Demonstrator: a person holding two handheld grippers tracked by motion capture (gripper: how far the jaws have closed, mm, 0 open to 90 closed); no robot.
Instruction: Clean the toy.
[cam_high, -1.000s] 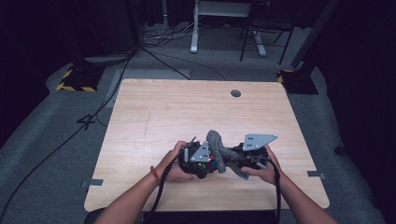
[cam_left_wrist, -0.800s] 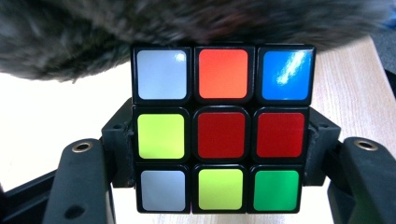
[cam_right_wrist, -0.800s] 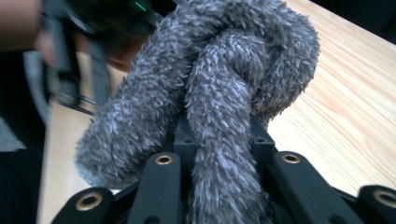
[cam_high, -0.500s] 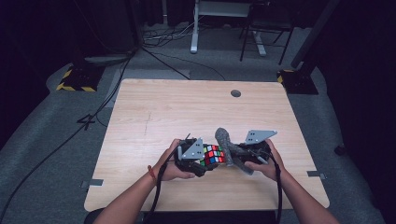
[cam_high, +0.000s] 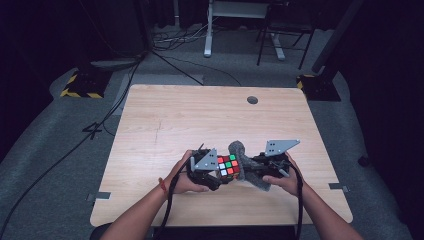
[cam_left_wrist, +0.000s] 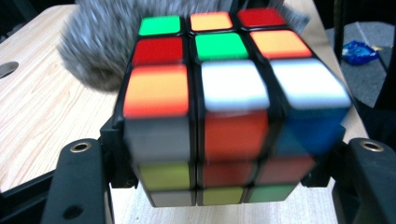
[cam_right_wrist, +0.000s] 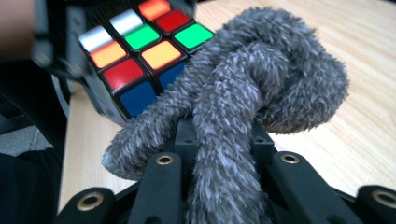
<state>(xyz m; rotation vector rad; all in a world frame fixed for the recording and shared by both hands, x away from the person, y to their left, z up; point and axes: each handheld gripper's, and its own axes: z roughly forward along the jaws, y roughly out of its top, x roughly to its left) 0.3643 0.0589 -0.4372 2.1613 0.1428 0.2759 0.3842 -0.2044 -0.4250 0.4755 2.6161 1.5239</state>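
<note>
Puzzle cube sits clamped in the left gripper, low over the near-centre of the table; in the left gripper view the black jaws press on its two side faces, the cube filling the frame. Right gripper is clenched on a grey fuzzy cloth, whose folded wad bulges out ahead of the jaws and touches the cube's side. Handling guess: cube is rigid, light, glossy plastic, so likely slippery on the stickers and able to twist a layer if squeezed off-centre; best taken flat across two opposite faces, as now. Cloth is soft, limp, nearly weightless, grips fine anywhere but flops, so bunch it near the jaws for wiping pressure. Versus a second ago: the cloth lay draped over the cube, hiding most of it; now it is off to the cube's right side and the coloured top face is bare. Both hands stay in roughly the same spot.
</note>
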